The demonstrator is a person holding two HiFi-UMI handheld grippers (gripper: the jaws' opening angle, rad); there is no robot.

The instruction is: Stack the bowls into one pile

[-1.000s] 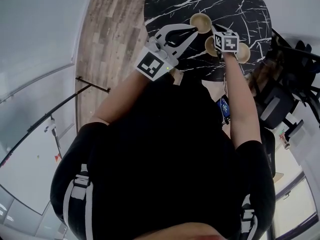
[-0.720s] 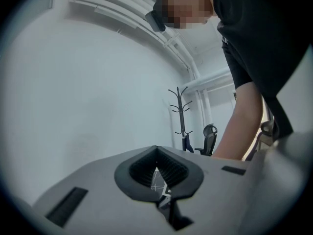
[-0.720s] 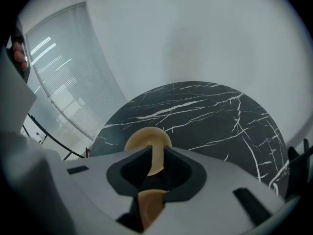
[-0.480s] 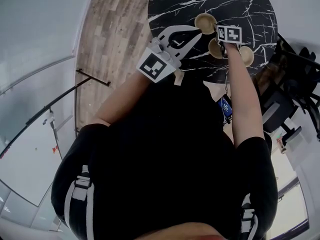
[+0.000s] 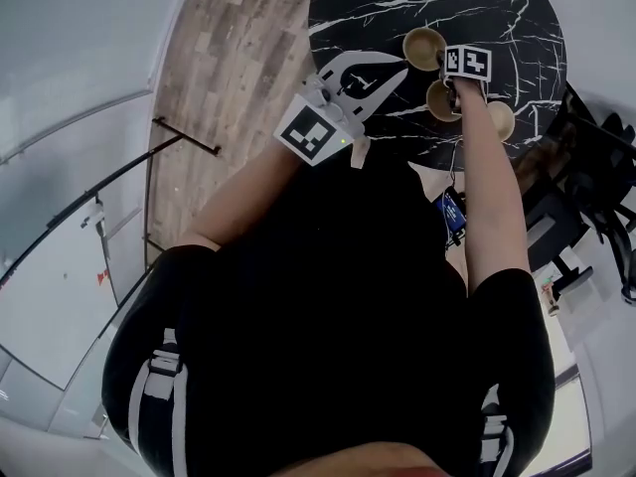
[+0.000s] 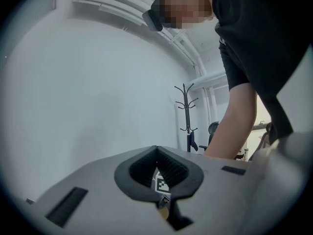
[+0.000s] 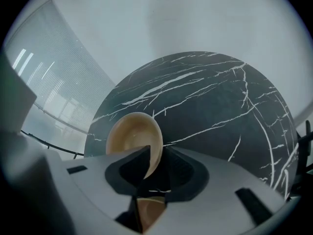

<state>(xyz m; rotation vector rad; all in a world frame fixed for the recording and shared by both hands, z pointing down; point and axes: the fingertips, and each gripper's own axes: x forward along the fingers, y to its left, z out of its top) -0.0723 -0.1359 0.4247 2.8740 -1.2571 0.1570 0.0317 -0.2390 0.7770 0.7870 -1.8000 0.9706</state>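
Black marble table [image 5: 497,8], left gripper [image 5: 397,64] clenched empty (fingertips touching), right gripper [image 7: 156,155] released, fingers [image 7: 128,172] just opened then narrowed slightly, astride the rim of a tan bowl [image 7: 129,141], second bowl [image 5: 440,102] and third bowl [image 5: 501,120] behind those fingers.

Black marble table [image 5: 397,8], coat stand [image 6: 188,116]
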